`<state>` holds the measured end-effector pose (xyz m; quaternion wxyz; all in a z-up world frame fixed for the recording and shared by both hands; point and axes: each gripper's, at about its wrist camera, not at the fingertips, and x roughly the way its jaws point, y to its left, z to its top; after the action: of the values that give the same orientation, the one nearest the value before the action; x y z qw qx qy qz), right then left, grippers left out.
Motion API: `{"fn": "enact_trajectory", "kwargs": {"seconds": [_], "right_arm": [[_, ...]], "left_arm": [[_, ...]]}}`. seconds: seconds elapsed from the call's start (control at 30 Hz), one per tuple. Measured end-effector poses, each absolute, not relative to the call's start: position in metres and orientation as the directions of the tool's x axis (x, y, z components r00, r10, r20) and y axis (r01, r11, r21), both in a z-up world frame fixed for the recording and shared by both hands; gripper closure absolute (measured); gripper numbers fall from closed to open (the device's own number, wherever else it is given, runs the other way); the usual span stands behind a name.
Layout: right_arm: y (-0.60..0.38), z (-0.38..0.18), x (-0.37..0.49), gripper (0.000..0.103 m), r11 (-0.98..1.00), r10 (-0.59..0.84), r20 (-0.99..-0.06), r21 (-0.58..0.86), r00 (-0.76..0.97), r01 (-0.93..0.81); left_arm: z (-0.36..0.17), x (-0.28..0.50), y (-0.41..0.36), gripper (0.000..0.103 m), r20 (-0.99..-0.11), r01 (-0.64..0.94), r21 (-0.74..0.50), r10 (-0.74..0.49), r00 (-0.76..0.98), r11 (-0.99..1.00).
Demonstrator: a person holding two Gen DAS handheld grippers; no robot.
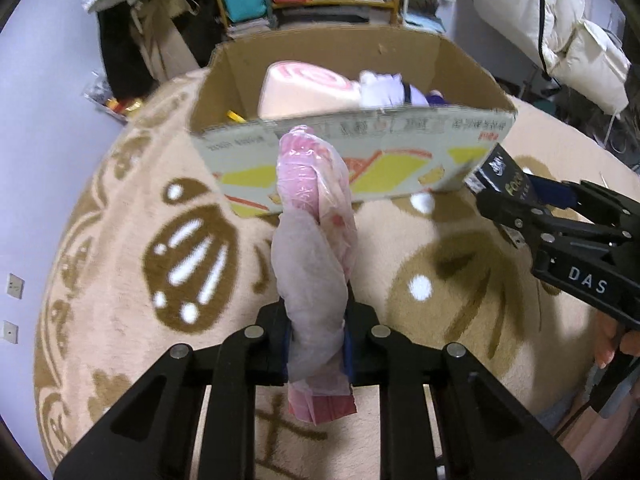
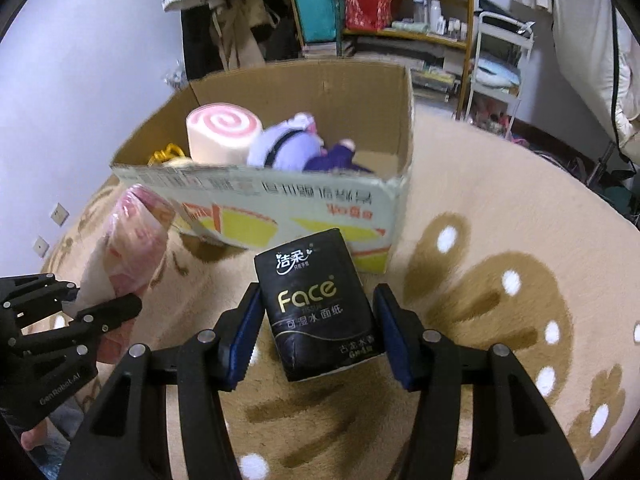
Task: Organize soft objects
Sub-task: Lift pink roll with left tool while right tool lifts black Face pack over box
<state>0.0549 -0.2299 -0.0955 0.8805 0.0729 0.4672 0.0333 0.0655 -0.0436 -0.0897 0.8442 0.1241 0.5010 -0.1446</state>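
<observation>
My left gripper [image 1: 317, 338] is shut on a pink soft roll in clear plastic wrap [image 1: 316, 240], held above the rug just before the cardboard box [image 1: 340, 156]; the roll also shows in the right wrist view [image 2: 132, 240]. My right gripper [image 2: 316, 332] is shut on a black tissue pack marked "Face" [image 2: 316, 304], also near the box's front wall [image 2: 280, 208]; the pack shows in the left wrist view [image 1: 500, 176]. Inside the box lie a pink swirl cushion [image 2: 222, 134], a purple plush doll [image 2: 296, 148] and something yellow [image 2: 166, 156].
A beige rug with brown patterns [image 2: 500, 280] covers the floor. Behind the box stand shelves with bags and bottles [image 2: 380, 12], a white cart [image 2: 500, 64] and hanging bedding [image 2: 592, 40]. A wall [image 2: 80, 80] is at the left.
</observation>
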Motion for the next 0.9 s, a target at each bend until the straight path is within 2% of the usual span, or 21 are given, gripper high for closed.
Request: {"fn": "enact_trajectory", "kwargs": {"seconds": [0.3,0.63,0.9], "right_arm": [[-0.222,-0.062,0.040,0.045,0.985,0.142,-0.736,0.173,0.662,-0.020],[-0.226,-0.036,0.039,0.045,0.980,0.144,-0.636,0.196,0.758,-0.021],[-0.226,-0.026,0.050,0.045,0.981,0.133,-0.585,0.191,0.800,-0.023]], "left_arm": [[-0.048,0.052,-0.068,0.085,-0.786,0.328,0.118,-0.114,0.608,0.937],[-0.018,0.048,-0.074,0.085,-0.649,0.329,0.135,-0.167,0.742,0.935],[-0.013,0.064,-0.077,0.085,-0.614,0.325,0.124,-0.184,0.767,0.938]]}}
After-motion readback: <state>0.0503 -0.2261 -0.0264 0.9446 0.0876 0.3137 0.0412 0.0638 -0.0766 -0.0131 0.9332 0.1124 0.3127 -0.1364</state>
